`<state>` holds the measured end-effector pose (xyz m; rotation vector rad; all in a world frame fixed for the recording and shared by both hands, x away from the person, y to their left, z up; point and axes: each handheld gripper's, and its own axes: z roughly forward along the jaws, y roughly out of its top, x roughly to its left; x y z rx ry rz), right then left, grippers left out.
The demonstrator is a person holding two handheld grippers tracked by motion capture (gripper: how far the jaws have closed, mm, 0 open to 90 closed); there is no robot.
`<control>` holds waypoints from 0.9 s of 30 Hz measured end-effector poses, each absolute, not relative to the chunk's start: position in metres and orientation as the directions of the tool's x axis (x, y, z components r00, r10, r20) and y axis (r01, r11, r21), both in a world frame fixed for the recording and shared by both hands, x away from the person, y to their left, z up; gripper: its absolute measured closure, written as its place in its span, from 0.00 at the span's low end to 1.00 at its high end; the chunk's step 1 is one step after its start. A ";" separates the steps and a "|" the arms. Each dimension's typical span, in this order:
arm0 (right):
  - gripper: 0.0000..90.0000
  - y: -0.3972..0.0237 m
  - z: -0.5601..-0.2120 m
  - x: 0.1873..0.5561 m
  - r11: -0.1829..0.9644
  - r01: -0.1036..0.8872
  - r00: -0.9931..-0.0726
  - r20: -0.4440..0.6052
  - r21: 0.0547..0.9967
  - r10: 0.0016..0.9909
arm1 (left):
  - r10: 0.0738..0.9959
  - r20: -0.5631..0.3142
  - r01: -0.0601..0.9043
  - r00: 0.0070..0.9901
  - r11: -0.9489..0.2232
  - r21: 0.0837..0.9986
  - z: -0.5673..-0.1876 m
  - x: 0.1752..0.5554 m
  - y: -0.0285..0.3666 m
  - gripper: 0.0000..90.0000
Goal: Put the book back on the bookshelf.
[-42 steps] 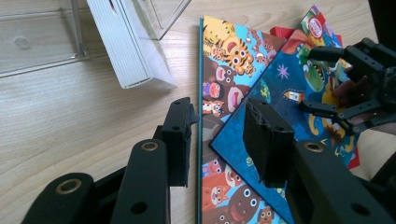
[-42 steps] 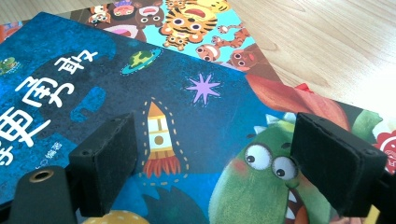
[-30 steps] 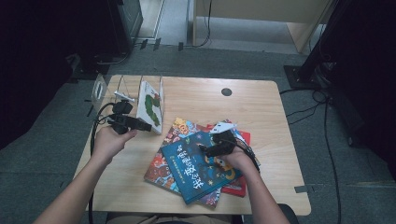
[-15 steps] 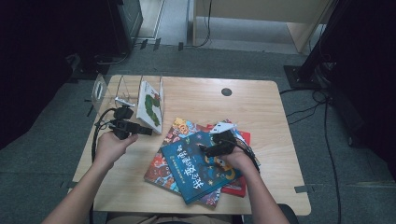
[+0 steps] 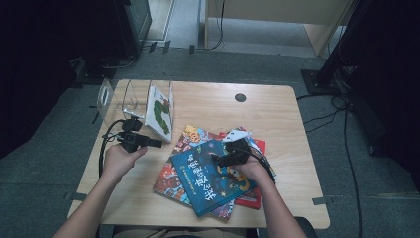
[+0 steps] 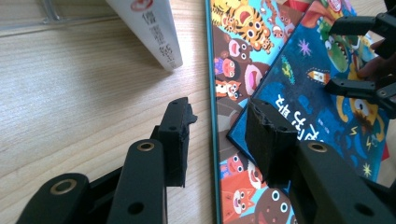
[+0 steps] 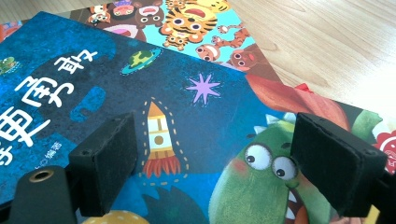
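A clear acrylic book stand [image 5: 116,96] sits at the worktop's [image 5: 277,124] far left corner, and 1 white book [image 5: 159,111] with a green caterpillar cover already leans in it, so the sorting looks begun but mostly undone. The rest of the pile lies near the middle of the front edge: a dark blue picture book [image 5: 210,176] on top, an animal-cover book [image 5: 181,168] under it toward the left, and a red book [image 5: 250,198] beneath on the right, so at least 3 remain to be stood up. The left gripper [image 6: 217,128] hovers low just beside the animal-cover book's left edge, its jaws partly apart and empty, with the blue book's corner showing between them farther off. The right gripper [image 7: 212,154] rests over the blue book near its rocket and green monster, jaws wide and gripping nothing. Judging by this, the next book has not yet been lifted.
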<state>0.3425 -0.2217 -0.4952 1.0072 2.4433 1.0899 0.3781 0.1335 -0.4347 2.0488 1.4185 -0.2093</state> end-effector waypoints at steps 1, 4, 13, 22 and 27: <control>0.16 -0.222 -0.495 0.342 0.472 0.483 -0.717 0.024 0.737 0.696 | 0.787 -0.462 0.887 0.408 -0.223 0.404 -0.436 0.378 0.133 0.68; 0.16 -0.222 -0.495 0.343 0.474 0.481 -0.718 0.022 0.738 0.695 | 0.787 -0.453 0.879 0.420 -0.229 0.417 -0.440 0.376 0.131 0.68; 0.16 -0.222 -0.495 0.342 0.473 0.484 -0.717 0.023 0.737 0.697 | 0.776 -0.456 0.870 0.437 -0.234 0.434 -0.448 0.377 0.129 0.67; 0.15 -0.222 -0.495 0.343 0.474 0.484 -0.716 0.021 0.735 0.698 | 0.767 -0.442 0.857 0.465 -0.264 0.442 -0.453 0.374 0.123 0.66; 0.15 -0.221 -0.495 0.343 0.474 0.484 -0.715 0.020 0.736 0.699 | 0.761 -0.431 0.841 0.485 -0.272 0.467 -0.455 0.372 0.120 0.65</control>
